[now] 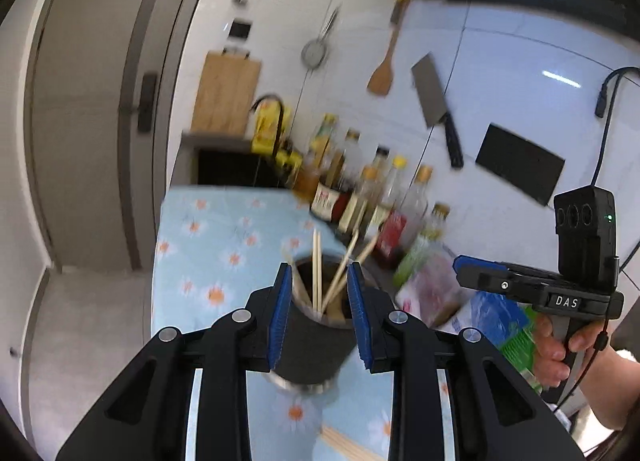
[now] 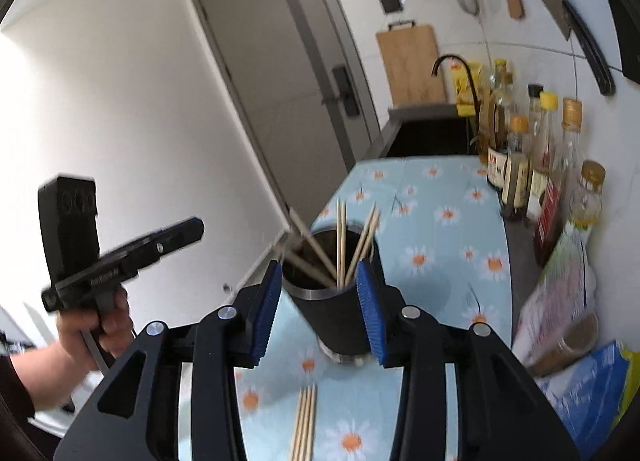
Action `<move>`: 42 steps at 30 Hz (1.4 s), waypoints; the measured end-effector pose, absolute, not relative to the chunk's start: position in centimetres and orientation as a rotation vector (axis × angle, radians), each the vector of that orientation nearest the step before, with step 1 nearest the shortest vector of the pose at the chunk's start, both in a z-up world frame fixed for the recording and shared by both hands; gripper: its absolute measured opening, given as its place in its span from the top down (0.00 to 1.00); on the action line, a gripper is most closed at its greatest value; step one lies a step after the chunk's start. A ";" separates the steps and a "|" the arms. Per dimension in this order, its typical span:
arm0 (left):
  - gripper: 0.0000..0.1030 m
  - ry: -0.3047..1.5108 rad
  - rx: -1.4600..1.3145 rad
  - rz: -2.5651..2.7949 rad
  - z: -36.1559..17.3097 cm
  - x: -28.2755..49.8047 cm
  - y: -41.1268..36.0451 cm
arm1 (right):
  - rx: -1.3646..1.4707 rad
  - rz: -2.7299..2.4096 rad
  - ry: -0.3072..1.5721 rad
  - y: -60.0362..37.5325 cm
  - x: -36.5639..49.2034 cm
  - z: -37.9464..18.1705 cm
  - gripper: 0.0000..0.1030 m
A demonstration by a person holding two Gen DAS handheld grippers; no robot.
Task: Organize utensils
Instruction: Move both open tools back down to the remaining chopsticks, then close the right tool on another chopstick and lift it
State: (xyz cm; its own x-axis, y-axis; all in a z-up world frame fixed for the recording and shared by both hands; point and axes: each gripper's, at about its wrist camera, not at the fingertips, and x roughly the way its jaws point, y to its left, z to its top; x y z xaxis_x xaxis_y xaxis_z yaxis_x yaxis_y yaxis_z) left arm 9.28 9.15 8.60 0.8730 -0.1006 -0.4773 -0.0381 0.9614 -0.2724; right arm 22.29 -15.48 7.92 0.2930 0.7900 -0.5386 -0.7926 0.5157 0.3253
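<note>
Both my left tool (image 1: pixel 316 317) and right tool (image 2: pixel 318 309) stand partly open and empty, the dark holder (image 2: pixel 332 301) upright on the tabletop (image 2: pixel 440 229) just ahead, more chopsticks (image 2: pixel 304 421) lying below for gathering.

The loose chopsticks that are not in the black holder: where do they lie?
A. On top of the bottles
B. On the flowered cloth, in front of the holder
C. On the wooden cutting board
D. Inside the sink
B: in the right wrist view a small bundle of chopsticks lies flat on the flowered cloth, on the near side of the black holder.
</note>
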 end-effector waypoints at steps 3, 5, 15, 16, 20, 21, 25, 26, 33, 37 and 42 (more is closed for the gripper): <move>0.73 0.572 -0.293 -0.024 7.5 8.3 8.9 | -0.069 1.079 0.800 -15.2 21.1 6.4 0.61; 0.73 0.623 -0.307 -0.025 6.6 7.8 8.6 | -0.136 1.093 0.868 -14.5 20.5 5.0 0.61; 0.73 0.876 -0.375 -0.066 0.4 6.3 7.3 | -0.349 1.128 1.264 -10.9 18.7 -4.0 0.62; 0.73 0.906 -0.383 -0.061 -0.6 6.2 7.3 | -0.364 1.120 1.301 -10.5 18.7 -4.8 0.68; 0.73 0.979 -0.405 -0.064 -3.0 5.6 7.0 | -0.407 1.079 1.459 -9.0 19.0 -8.3 0.82; 0.73 0.993 -0.407 -0.065 -3.5 5.3 6.9 | -0.409 1.077 1.506 -8.6 19.2 -9.2 0.84; 0.73 1.029 -0.418 -0.088 -4.8 4.5 6.6 | -0.450 1.042 1.573 -7.4 19.2 -10.8 0.84; 0.73 1.034 -0.420 -0.094 -5.0 4.4 6.6 | -0.466 1.027 1.574 -7.2 19.1 -10.9 0.84; 0.73 1.043 -0.432 -0.118 -5.8 3.4 6.9 | -0.560 0.950 1.603 -6.0 18.4 -12.1 0.88; 0.73 1.050 -0.436 -0.124 -6.1 3.0 7.4 | -0.595 0.916 1.608 -5.3 18.1 -12.3 0.89; 0.73 1.067 -0.432 -0.135 -6.5 2.5 7.9 | -0.677 0.828 1.601 -3.6 17.1 -12.4 0.94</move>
